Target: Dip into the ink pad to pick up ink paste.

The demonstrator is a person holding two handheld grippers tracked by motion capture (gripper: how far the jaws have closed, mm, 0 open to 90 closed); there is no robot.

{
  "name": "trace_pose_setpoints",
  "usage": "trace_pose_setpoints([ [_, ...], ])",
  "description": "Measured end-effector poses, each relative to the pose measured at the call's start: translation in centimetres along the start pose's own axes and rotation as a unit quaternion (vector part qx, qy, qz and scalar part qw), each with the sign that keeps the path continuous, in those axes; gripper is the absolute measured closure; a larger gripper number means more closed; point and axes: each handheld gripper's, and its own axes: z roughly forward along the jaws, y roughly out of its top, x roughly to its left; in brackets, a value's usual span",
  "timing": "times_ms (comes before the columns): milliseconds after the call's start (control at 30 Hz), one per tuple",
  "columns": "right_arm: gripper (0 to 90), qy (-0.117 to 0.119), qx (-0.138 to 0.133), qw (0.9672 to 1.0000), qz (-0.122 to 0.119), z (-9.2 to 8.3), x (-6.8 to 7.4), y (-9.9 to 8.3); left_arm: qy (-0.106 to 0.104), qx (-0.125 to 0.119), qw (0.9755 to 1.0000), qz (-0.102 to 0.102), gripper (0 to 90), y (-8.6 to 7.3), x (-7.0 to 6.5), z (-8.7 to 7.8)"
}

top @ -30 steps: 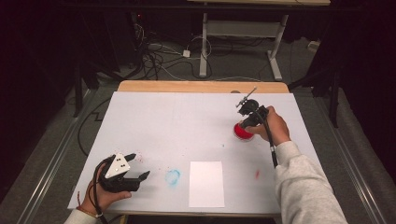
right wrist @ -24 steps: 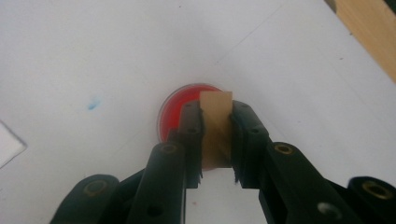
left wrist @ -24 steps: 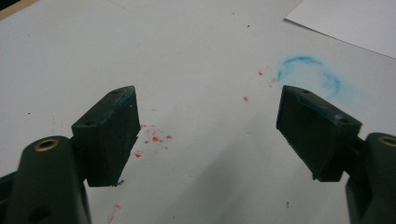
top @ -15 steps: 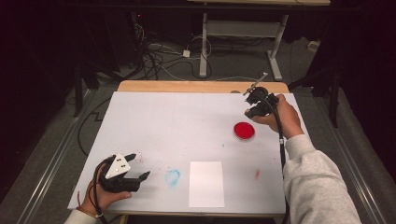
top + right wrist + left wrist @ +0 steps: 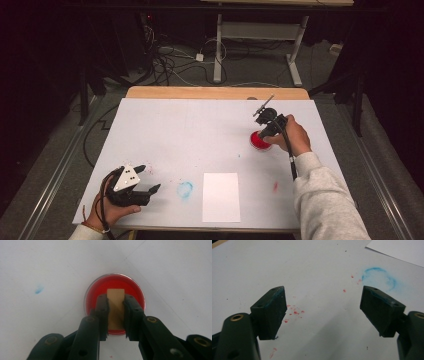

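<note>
A round red dish (image 5: 260, 142) sits on the right part of the white table (image 5: 200, 125). My right gripper (image 5: 263, 133) points down at it, shut on a small tan block (image 5: 115, 305). In the right gripper view the block's tip lies over the red inside of the dish (image 5: 115, 282), and I cannot tell whether it touches. My left gripper (image 5: 150, 177) rests at the front left, held by a hand, jaws wide open with nothing between them (image 5: 323, 307).
A white sheet of paper (image 5: 220, 196) lies near the front edge. To its left is a blue smudged ring (image 5: 185, 189), seen also ahead of the left jaws (image 5: 378, 277). Red specks (image 5: 294, 312) and a red smear (image 5: 275, 186) mark the table.
The right gripper, at the dish a second ago, rose toward the table's far right edge, then came back down over the dish. The left gripper kept still.
</note>
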Motion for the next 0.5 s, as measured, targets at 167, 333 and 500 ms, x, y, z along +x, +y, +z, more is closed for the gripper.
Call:
trace_pose_setpoints([
  [167,76.1,0.004,0.01,0.9999,-0.005,1.3,-0.1,-0.3,0.0,0.001,1.0,0.0,21.0,0.0,0.0,0.0],
  [333,76.2,0.009,0.006,0.9999,0.002,1.6,-0.1,-0.5,0.0,0.002,1.0,-0.001,21.0,0.0,0.0,0.1],
  [500,76.3,0.006,0.001,1.0,0.003,1.7,0.1,-0.6,0.0,0.001,1.0,-0.002,20.9,0.0,0.0,0.1],
])
